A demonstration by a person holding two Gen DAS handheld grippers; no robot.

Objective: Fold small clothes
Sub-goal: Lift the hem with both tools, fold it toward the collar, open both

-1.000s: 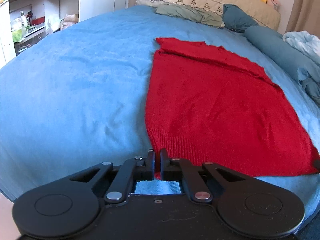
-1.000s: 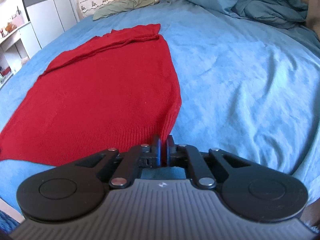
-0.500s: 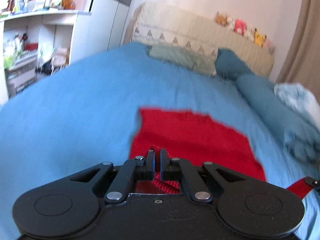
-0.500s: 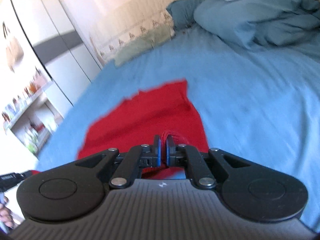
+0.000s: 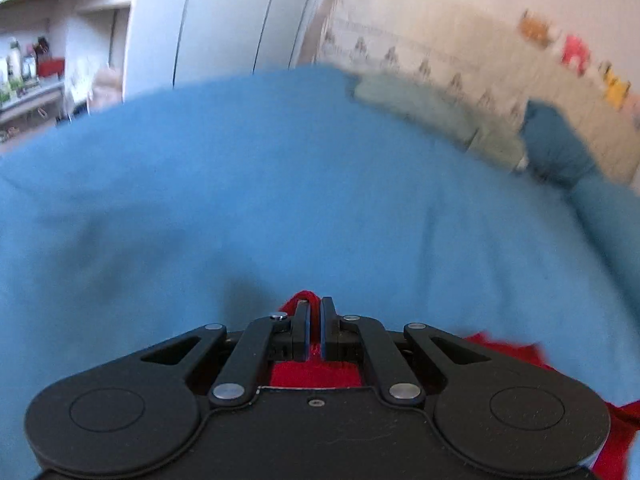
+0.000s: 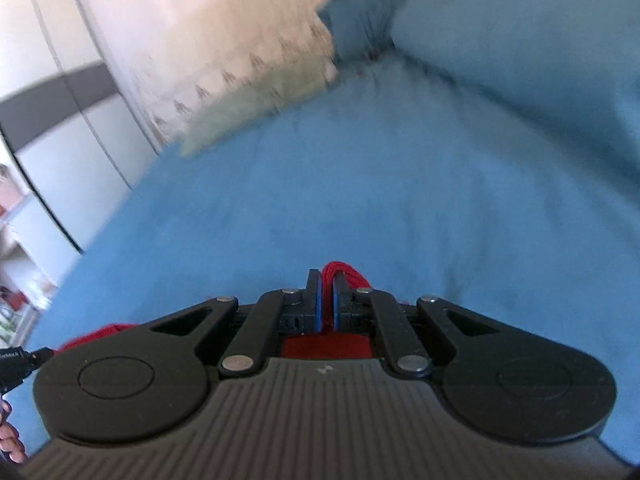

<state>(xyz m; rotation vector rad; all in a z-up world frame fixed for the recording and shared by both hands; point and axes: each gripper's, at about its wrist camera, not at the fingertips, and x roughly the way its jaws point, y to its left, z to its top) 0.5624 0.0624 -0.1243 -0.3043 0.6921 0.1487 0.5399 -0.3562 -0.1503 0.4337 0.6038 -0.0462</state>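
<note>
Since a second ago both grippers have lifted and swung forward: the red sweater that lay spread flat across the bed then now shows only as scraps under and beside the tools, and both views are smeared with motion. The left gripper [image 5: 314,312] is clenched on a bunch of the red sweater [image 5: 316,374], a loop of knit poking up past the fingertips and more red trailing off to the lower right edge of that view. The right gripper [image 6: 326,286] is likewise pinched onto the same garment [image 6: 346,274], red folds bulging out just above and to the right of its pads, with another bit of red visible at the lower left beside the other tool's tip [image 6: 18,360]. Ahead of both lies a wide stretch of blue bedspread [image 5: 280,200], bare all the way to the green pillow [image 5: 424,108] and dark blue pillow [image 5: 556,148] against the pale headboard [image 5: 440,40]. On the right side a heaped blue duvet [image 6: 520,48] closes in the bed's edge; on the left the bedspread falls away toward the wardrobe [image 6: 56,120] and cluttered shelves [image 5: 36,76].
</note>
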